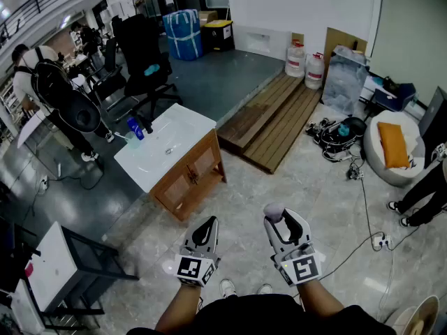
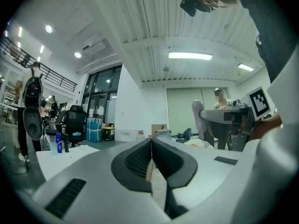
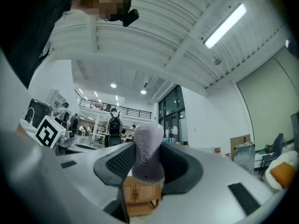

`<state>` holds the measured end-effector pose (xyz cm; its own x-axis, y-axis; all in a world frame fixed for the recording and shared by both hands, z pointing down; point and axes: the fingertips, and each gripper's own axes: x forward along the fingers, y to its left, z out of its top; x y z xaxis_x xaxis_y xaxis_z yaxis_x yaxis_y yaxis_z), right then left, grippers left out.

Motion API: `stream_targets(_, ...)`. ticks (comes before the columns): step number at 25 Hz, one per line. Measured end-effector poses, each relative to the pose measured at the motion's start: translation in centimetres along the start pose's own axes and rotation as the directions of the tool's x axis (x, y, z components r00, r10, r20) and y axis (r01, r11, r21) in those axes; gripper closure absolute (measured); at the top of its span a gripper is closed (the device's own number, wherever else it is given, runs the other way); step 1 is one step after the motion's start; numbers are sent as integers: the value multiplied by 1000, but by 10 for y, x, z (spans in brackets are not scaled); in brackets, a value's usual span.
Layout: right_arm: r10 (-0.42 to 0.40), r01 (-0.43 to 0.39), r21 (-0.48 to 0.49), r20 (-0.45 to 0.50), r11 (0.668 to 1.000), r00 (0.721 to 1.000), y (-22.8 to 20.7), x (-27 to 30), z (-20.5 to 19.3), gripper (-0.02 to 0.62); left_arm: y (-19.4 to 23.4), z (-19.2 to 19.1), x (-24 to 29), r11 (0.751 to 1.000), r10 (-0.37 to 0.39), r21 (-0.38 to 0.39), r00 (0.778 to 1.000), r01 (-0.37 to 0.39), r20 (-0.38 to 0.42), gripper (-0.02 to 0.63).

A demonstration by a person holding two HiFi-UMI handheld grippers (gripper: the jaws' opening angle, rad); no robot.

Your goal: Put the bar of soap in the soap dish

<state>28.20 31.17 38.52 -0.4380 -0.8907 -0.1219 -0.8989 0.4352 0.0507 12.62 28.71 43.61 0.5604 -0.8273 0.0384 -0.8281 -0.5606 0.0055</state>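
Observation:
A pale lilac bar of soap (image 1: pixel 274 211) stands on end between the jaws of my right gripper (image 1: pixel 279 220), which is shut on it; in the right gripper view the soap (image 3: pixel 147 150) fills the gap of that gripper (image 3: pixel 147 161). My left gripper (image 1: pixel 207 224) is held beside it, shut with nothing in it, its pads meeting (image 2: pixel 151 146). Both are over the tiled floor, some way short of the white sink counter (image 1: pixel 183 125) on a wooden cabinet (image 1: pixel 192 176). A blue bottle (image 1: pixel 135 128) stands on the counter. I cannot make out a soap dish.
A low wooden platform (image 1: pixel 276 117) lies beyond the cabinet. A black office chair (image 1: pixel 143 54) and a person with a backpack (image 1: pixel 59 93) are at the far left. A white table (image 1: pixel 56 264) stands near left. Cables (image 1: pixel 363 187), a beanbag (image 1: pixel 394 145) and another person's legs (image 1: pixel 419 194) are at right.

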Motion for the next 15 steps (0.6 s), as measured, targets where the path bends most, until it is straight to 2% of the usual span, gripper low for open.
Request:
stream_targets(3,6,-6,-25,20,1000,1000,10,12,3,413,15,4,-4,1000,9,-2,1000,-9,4,584)
stream_targets(6,-9,9,-5,23,1000,1000,19,25,2,413,33,7,-9,1000,19,-10,1000,-19,12,584)
stream_targets(9,-34,34,11,34,999,999,26,38,1,413,50,7,-12,1000,0,1,1000,0,18,584)
stream_targets(15,-54,54,-15,44,998,998,43,57,3,413,73,6,-19,999,-30,15,999,29,22,584)
